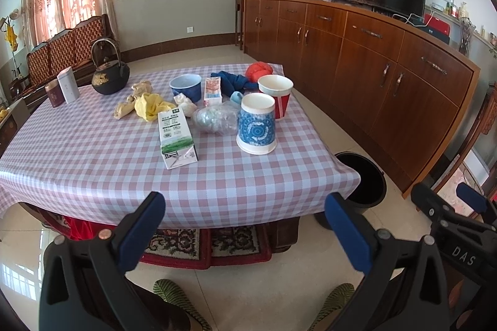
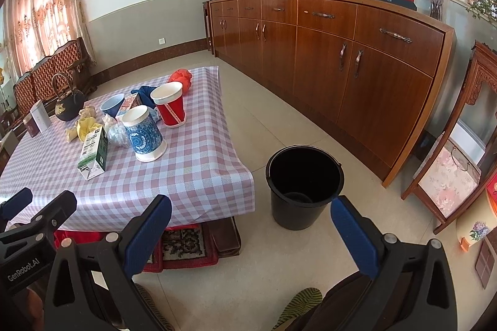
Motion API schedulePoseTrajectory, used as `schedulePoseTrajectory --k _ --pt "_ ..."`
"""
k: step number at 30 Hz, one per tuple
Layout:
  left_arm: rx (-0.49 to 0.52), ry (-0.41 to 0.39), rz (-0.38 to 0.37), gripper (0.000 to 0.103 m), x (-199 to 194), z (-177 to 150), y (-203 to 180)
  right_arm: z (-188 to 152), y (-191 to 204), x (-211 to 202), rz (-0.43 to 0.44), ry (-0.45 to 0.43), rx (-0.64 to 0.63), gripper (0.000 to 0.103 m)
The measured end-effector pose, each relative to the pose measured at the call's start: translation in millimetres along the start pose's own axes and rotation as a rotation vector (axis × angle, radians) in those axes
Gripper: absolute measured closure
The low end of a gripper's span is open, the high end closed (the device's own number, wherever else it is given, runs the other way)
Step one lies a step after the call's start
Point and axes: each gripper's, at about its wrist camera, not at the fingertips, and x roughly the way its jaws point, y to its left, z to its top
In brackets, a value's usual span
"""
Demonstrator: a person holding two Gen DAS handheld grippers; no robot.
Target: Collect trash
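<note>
Nothing is picked up yet. The left gripper (image 1: 245,225) and right gripper (image 2: 251,225) hang released and hold nothing. Next, grab the near milk carton (image 1: 176,138) and drop it in the black bucket (image 2: 306,175) on the right.

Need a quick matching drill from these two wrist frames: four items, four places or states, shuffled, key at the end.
Items
1. milk carton
2. black bucket
3. iron teapot
4. blue patterned cup

Places or states
A. on the floor beside the table, nothing visible inside
B. far corner of the table, next to two tins
C. upside down, in front of the red cup
D. upright, nearest the front table edge

Pairs: 1-D, 2-A, 3-B, 4-C
</note>
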Motion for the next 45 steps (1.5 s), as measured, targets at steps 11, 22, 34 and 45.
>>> schedulePoseTrajectory --k 11,22,34,45 --pt "-0.005 -0.047 -0.004 0.0 -9.0 3.9 -0.7 -0.9 0.6 -5.4 -0.004 -0.03 0.0 0.0" --pt "-0.019 -0.031 0.003 0.0 -5.2 2.6 3.9 0.0 0.4 -5.3 0.0 -0.02 0.001 0.0" --pt "-0.018 -0.03 0.007 0.0 -3.5 2.2 4.4 0.1 0.0 -4.4 0.003 -0.019 0.004 0.0" --pt "-0.023 -0.031 0.01 0.0 -3.8 1.1 7.9 -0.5 2.9 -2.4 0.008 -0.015 -0.001 0.0"
